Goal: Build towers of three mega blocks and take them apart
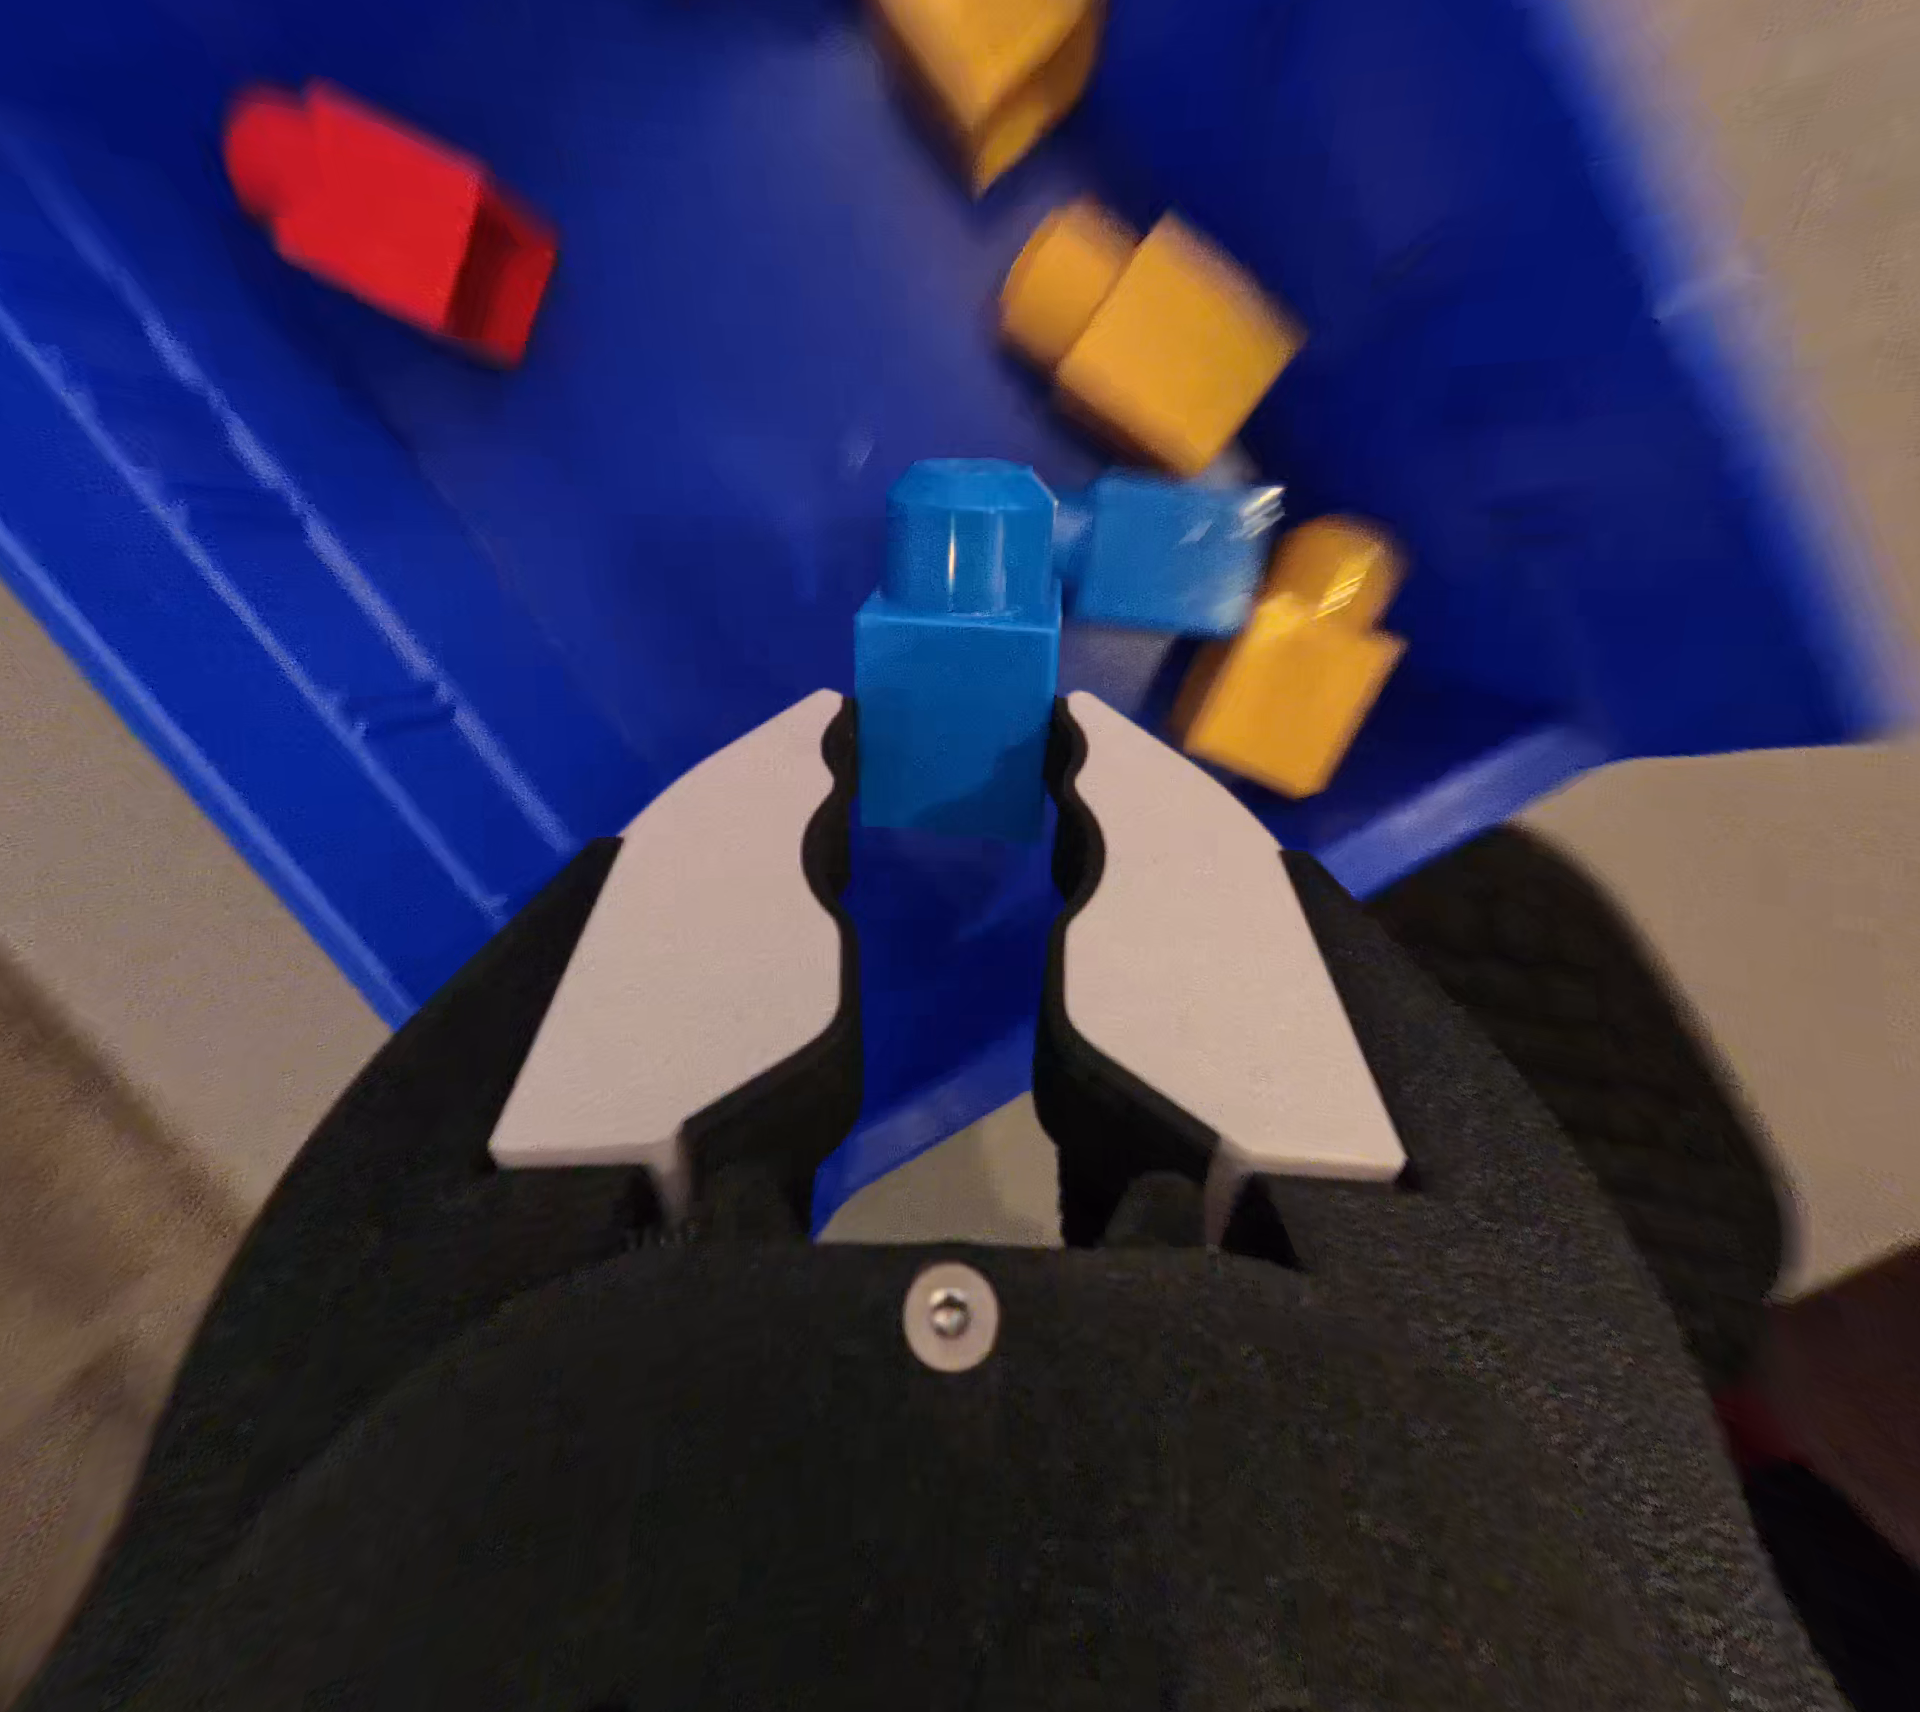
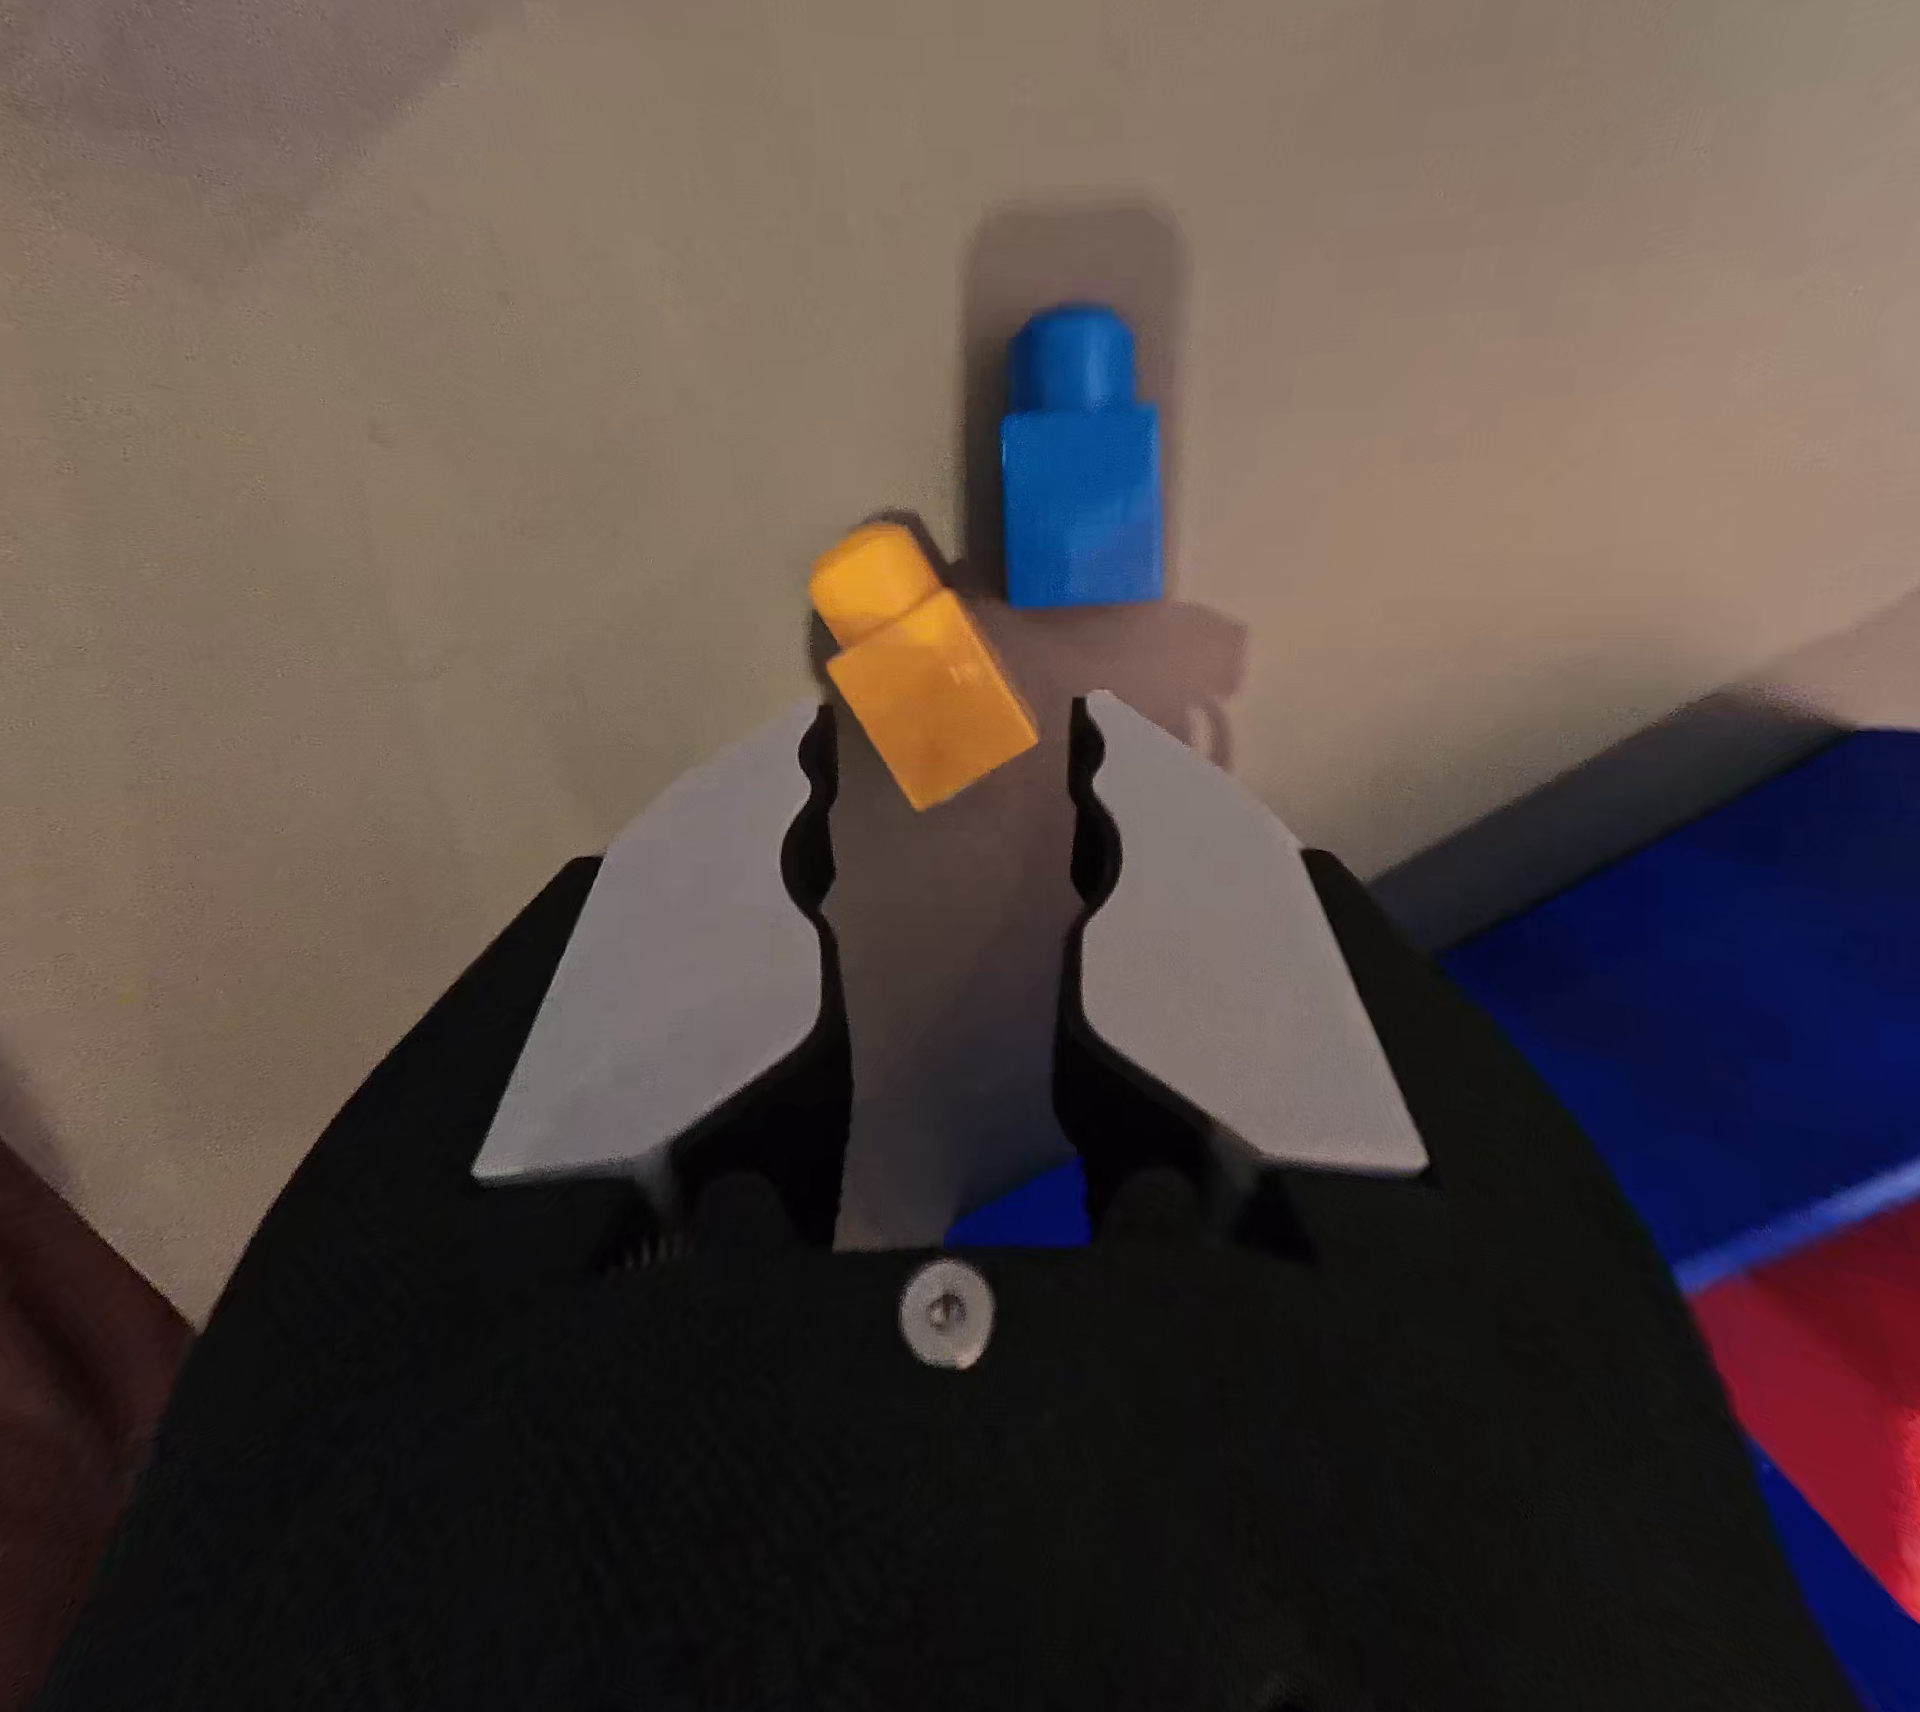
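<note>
Left hand-held gripper clamping blue block, right hand-held gripper released, four yellow blocks

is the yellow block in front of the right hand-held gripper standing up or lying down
Lying down, tipped askew. The yellow block rests on its side on the beige table, stud pointing up-left in the picture, beside the blue block.

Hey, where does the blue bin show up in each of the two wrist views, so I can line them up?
Left wrist view: the blue bin fills the upper and middle picture, holding red, yellow and blue blocks.
Right wrist view: only the bin's corner, at the lower right edge.
Shared landmark: the beige tabletop around the bin.
</note>
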`<state>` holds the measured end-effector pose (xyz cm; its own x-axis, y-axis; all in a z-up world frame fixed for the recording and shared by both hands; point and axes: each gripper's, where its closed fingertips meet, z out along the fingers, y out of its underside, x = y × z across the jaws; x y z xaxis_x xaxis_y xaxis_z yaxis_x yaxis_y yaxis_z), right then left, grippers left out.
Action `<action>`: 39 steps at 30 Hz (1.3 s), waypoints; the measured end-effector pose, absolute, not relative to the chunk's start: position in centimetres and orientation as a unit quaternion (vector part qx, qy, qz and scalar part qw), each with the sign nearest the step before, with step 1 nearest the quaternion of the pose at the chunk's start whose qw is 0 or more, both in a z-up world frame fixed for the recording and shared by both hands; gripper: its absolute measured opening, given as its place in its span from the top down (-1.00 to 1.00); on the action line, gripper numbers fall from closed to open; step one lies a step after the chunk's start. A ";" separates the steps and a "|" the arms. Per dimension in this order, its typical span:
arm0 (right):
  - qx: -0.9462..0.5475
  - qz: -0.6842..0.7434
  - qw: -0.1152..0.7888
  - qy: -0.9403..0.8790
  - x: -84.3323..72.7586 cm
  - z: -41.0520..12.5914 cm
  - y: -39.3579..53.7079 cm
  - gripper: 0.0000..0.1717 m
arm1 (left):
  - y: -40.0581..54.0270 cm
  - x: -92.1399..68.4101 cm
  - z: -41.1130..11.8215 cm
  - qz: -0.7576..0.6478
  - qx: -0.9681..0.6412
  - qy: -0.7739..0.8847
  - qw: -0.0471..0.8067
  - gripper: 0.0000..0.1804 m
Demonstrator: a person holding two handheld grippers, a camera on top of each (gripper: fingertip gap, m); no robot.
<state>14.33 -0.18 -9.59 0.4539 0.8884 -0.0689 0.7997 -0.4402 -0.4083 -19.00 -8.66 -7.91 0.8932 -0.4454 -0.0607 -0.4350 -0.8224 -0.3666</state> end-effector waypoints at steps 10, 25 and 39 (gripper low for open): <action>-0.552 0.509 0.405 -0.522 7.5 8.4 -7.8 0.47 | -9.6 3.0 5.3 -0.302 -0.758 0.412 0.404 0.62; -0.598 0.540 0.345 -0.481 9.6 6.1 -5.2 0.36 | -6.9 8.3 7.9 -0.383 -0.692 0.426 0.439 0.63; -0.596 0.503 0.332 -0.531 8.6 5.6 -7.0 0.66 | -7.3 8.9 4.3 -0.381 -0.695 0.462 0.398 0.34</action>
